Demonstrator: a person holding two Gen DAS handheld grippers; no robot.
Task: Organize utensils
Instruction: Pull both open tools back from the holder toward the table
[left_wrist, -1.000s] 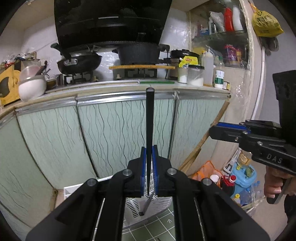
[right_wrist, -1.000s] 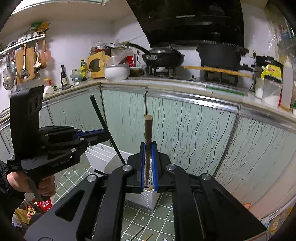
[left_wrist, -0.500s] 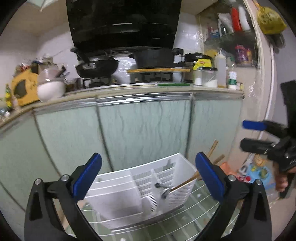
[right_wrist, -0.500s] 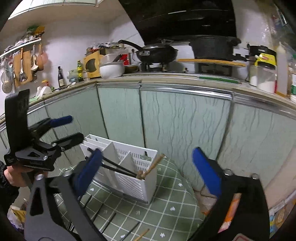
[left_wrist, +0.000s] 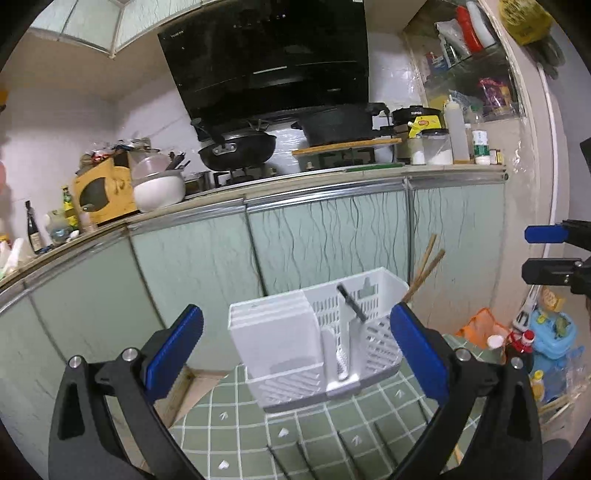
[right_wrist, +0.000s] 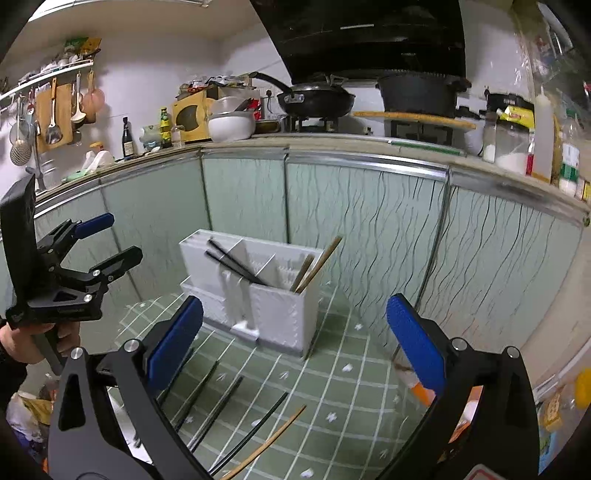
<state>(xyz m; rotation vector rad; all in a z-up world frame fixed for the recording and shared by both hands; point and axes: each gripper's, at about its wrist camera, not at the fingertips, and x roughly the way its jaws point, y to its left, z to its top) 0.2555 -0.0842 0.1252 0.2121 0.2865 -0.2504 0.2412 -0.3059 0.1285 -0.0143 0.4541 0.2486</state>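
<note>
White caddy (right_wrist: 266, 295) standing on the green checked mat (right_wrist: 351, 369), close in front of the cabinet doors (right_wrist: 369, 229); two black chopsticks (right_wrist: 232, 264) leaning in the middle compartment, two wooden chopsticks (right_wrist: 314, 266) leaning out of the end one. Loose on the mat nearer the camera: several black sticks (right_wrist: 225, 402) and one wooden stick (right_wrist: 273, 439), lying side by side, close together. Left gripper (left_wrist: 295, 347) spread wide, nothing between the blue pads (left_wrist: 417, 350); right gripper (right_wrist: 295, 339) likewise wide apart and empty. Risks, as judgement: thin sticks flat on soft mat, so pads likely to slide over or pinch the cloth instead; neighbours near enough to be nudged or taken two at once; leaning sticks in the caddy apt to be knocked by an incoming tip, and the light caddy apt to tip or skid if bumped at the rim; both grippers working the same small patch, so a clash possible. Against a second earlier: each gripper then clamped on an upright stick, black in the left, wooden in the right; now both released, sticks in the caddy, cameras pitched lower toward the mat.
</note>
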